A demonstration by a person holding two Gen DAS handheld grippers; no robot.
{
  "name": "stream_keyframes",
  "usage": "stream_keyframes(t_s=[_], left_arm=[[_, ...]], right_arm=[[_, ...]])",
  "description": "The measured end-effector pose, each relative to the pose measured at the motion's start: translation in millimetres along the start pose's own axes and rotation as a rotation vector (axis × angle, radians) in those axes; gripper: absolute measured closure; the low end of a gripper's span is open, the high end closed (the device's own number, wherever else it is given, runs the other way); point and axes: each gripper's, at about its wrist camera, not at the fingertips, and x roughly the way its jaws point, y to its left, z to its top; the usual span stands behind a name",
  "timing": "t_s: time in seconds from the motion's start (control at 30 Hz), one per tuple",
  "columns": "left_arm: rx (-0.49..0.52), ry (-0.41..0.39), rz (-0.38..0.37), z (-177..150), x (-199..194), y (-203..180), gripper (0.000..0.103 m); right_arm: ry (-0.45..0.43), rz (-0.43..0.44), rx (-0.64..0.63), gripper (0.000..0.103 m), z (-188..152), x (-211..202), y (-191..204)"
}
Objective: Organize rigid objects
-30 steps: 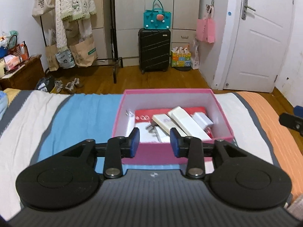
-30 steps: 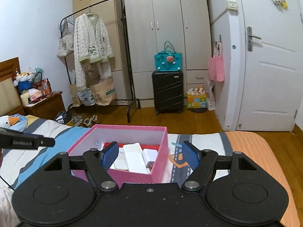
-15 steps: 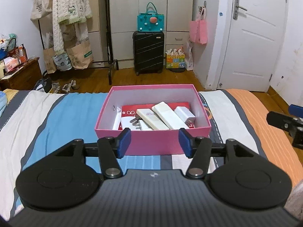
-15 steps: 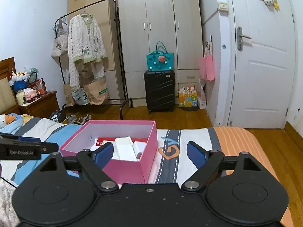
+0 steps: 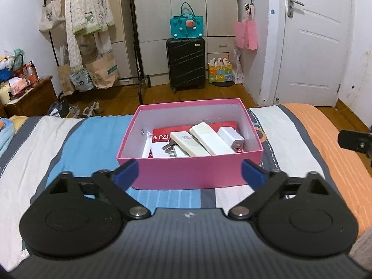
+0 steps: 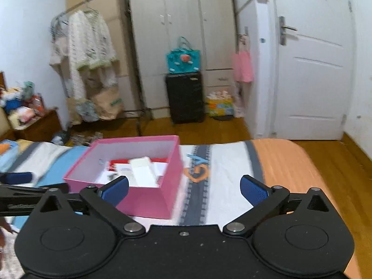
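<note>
A pink box [image 5: 190, 174] stands on the striped bedspread [image 5: 58, 144]. Inside it lie two long white remotes [image 5: 205, 138], a white charger [image 5: 231, 137], a plug and a red card. My left gripper [image 5: 189, 174] hangs just short of the box's near wall, its jaws opening wide with nothing pressed between the blue pads. In the right wrist view the pink box [image 6: 148, 197] sits left of centre, slightly blurred. My right gripper [image 6: 184, 187] is over the bedspread to the right of the box, jaws opening, nothing held.
The bed's foot drops to a wooden floor [image 5: 116, 95]. Beyond stand a black suitcase [image 5: 186, 65] with a teal bag, a clothes rack [image 5: 88, 23], wardrobes and a white door [image 5: 318, 41]. A nightstand [image 5: 28, 97] with clutter is at the left.
Both grippers' jaws have spread wider. The left gripper has drawn back from the pink box, so the box now lies farther ahead. The right wrist view has shifted slightly.
</note>
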Motion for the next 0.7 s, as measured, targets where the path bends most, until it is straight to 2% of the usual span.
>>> stream_keyframes(t_s=[0.1,0.37,0.53,0.7], left_arm=[[0.001,0.006,0.000,0.1,2.5,-0.3,0.000],[-0.036,0.042,0.023,-3.2,11.1,-2.1,0.000],[-0.032,0.091,0.033,-6.7,19.0,-6.3,0.000],[-0.046,0.092,0.041,-6.3,14.8,-5.6,0.000]], right_arm=[[0.031,-0.040,-0.034,0.000,-0.1,3.4,2.7],[0.044,-0.063,-0.047,0.000,-1.2,5.0,2.9],[0.046,-0.061,-0.032,0.000,-3.1,3.2,0.5],[0.049,-0.076,-0.011,0.000,-7.0,4.2,-3.7]])
